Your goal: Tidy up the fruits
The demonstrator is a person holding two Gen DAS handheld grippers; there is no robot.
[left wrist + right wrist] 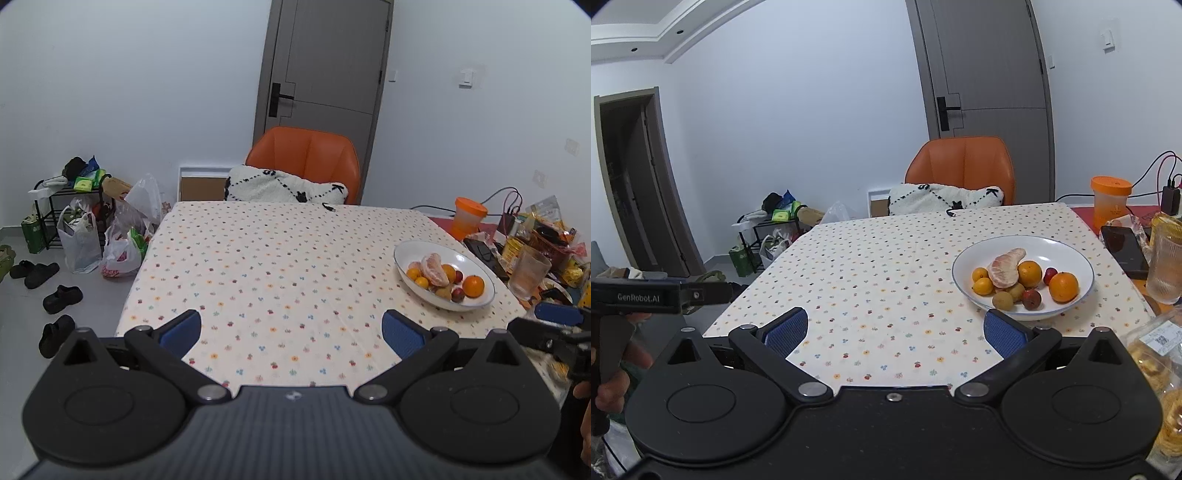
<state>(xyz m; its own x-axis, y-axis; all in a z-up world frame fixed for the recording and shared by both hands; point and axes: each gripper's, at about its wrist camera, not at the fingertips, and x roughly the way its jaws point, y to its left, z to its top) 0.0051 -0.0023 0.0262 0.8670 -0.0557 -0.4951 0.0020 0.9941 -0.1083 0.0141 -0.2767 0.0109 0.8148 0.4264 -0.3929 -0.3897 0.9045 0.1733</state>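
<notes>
Lying at one o'clock from the right gripper (895,334), near its right finger, and farther off at two o'clock from the left gripper (291,334): white bowl (964,264) of fruit; both tongs spread wide, empty.

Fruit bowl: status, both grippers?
Left gripper open, empty, over the floral tablecloth. Right gripper open, empty. Fruits all in white blue-rimmed bowl, untouched. Nothing between grippers and bowl.
</notes>
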